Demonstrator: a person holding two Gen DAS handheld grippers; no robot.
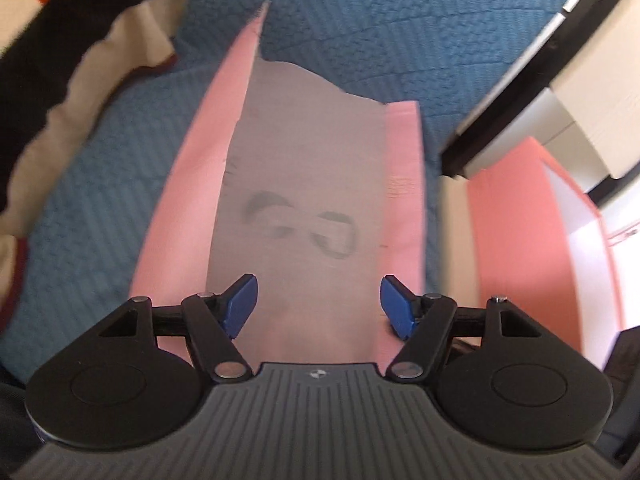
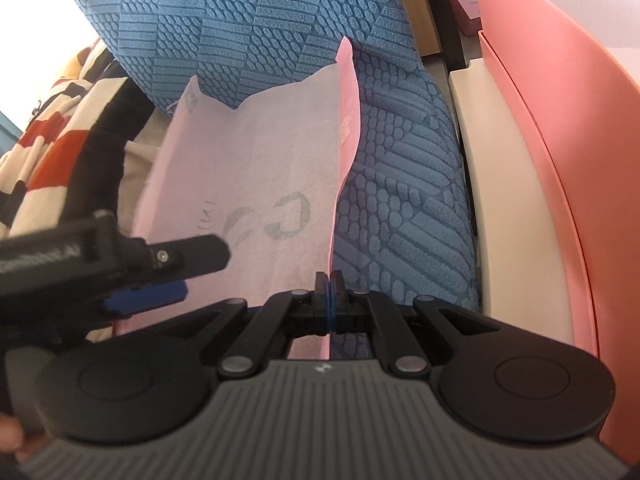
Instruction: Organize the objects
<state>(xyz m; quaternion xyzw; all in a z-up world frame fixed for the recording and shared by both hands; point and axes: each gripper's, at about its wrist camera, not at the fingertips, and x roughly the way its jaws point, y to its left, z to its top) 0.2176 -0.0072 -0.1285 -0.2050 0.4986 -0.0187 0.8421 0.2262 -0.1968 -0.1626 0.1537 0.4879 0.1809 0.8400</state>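
Observation:
A pink bag with a grey mark on its pale inner face lies open over a blue textured cushion. My left gripper is open, its blue pads either side of the bag's pale middle. In the right wrist view the same bag stands opened, its right wall raised. My right gripper is shut on the lower edge of that right wall. The left gripper shows at the left, over the bag's near left part.
A salmon-pink box with a cream ledge stands close on the right; it also shows in the left wrist view. A striped red, black and cream blanket lies at the left. A dark frame runs at the upper right.

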